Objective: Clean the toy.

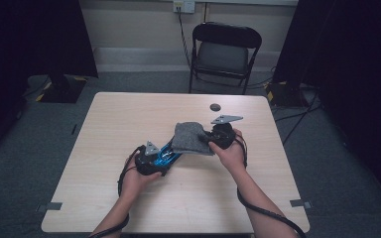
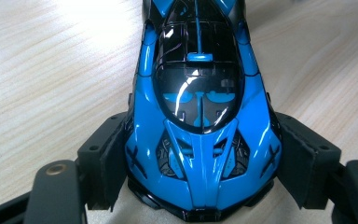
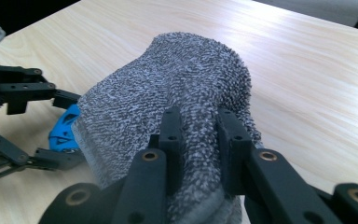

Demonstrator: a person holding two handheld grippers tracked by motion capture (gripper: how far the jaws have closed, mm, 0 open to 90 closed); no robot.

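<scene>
Blue toy car gripped at left, grey cloth pinched at right, both over the bench.

Left gripper clamped on the blue toy car, one pad pressed to each flank, glossy black canopy pointing away along the jaws, pale wooden bench underneath. Ahead of that gripper, draped over the car's far end, a grey knitted cloth, bunched into a hump. Right gripper closed to a narrow gap on a fold of the cloth, fabric squeezed between both pads. Beyond the right gripper, well apart on the bench, a small dark round disc.
</scene>
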